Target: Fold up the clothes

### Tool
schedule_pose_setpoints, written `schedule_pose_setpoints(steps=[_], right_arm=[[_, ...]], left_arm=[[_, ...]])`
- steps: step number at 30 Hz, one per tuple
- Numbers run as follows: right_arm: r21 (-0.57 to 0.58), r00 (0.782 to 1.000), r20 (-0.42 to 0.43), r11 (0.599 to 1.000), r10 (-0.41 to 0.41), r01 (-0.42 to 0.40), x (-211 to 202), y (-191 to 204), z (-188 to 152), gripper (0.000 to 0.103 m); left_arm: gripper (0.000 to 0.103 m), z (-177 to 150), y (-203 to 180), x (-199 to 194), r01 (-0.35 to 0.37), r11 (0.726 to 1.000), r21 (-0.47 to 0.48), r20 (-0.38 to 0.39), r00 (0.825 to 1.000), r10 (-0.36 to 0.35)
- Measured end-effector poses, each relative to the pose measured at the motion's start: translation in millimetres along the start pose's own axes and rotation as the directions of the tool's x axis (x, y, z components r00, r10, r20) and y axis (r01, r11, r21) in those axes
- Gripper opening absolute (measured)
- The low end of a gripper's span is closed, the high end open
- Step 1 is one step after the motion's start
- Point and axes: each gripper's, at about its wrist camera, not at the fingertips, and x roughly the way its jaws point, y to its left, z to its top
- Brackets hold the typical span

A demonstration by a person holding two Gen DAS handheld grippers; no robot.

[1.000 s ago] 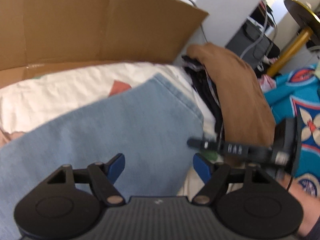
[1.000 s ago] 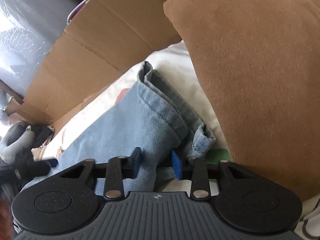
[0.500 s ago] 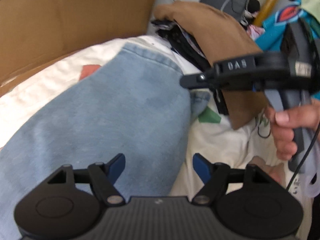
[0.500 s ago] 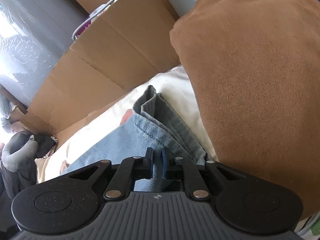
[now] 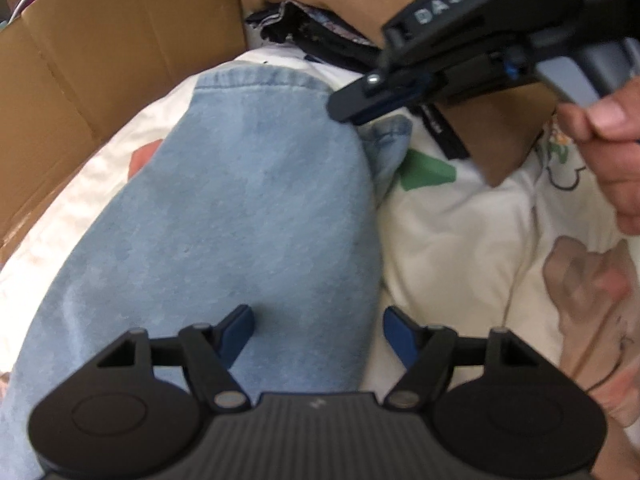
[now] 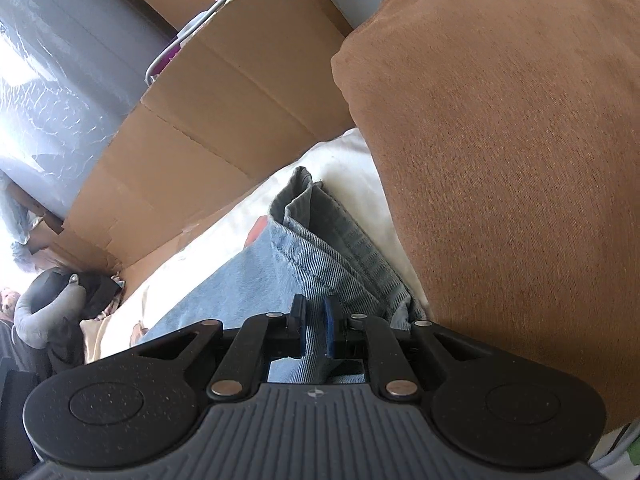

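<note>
The right gripper is pinched on the hem of the light blue jeans: its two blue pads have just been closing, and a fold of denim is caught between them. In the left wrist view the same tool comes in from the upper right and bites the corner of the leg end. The left gripper has its jaws wide apart, nothing between them, and it hangs over the middle of the denim, near its right edge.

The jeans lie flat on a cream printed sheet, beside a brown cardboard box on one side and a pile topped by a brown garment on the other.

To do this step well, I think the left gripper should come down on the edge of the fabric at the same side as the right one, and take both layers together — not only the upper one. Then both hands can lift at an even height and carry the leg end over toward the waist, so the fold line stays straight. The brown pile is very near; a swing too wide could drag it.

Counted: two grippers, one pair of jeans, one brown garment on top, some dark clothes under it — how many I cannot tell — and one box.
</note>
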Motion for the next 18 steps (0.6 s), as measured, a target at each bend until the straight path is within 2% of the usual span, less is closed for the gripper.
schedule_pose_setpoints(steps=[4, 11, 13, 15, 16, 18], right_arm=[[0.033, 1.000, 0.012, 0.999, 0.007, -0.008, -8.2, -4.8, -1.3, 0.010], [0.024, 0.999, 0.006, 0.999, -0.031, 0.031, -17.2, -13.6, -8.3, 0.010], [0.030, 0.999, 0.000, 0.999, -0.042, 0.042, -15.9, -17.4, -12.2, 0.010], [0.026, 0.998, -0.011, 0.998, -0.058, 0.058, -13.0, -21.8, -16.7, 0.010], [0.016, 0.998, -0.019, 0.998, -0.064, 0.064, -10.5, -21.7, -19.4, 0.010], [-0.014, 0.995, -0.033, 0.996, -0.091, 0.090, -10.5, -23.7, -23.1, 0.010]], left_arm=[[0.074, 1.1, 3.3, -2.7, -0.023, 1.000, -0.002, 0.018, 1.000, 0.023], [0.072, 5.4, 14.5, -20.0, -0.023, 1.000, 0.006, 0.093, 0.995, 0.022], [0.064, 6.6, 19.2, -24.6, -0.016, 1.000, -0.005, 0.107, 0.994, 0.016], [0.050, 9.0, 21.1, -28.8, -0.004, 1.000, -0.018, 0.117, 0.993, 0.006], [0.046, 10.1, 22.3, -31.0, 0.000, 1.000, -0.029, 0.124, 0.992, 0.003], [0.031, 12.1, 26.4, -34.9, 0.016, 0.998, -0.057, 0.136, 0.991, -0.008]])
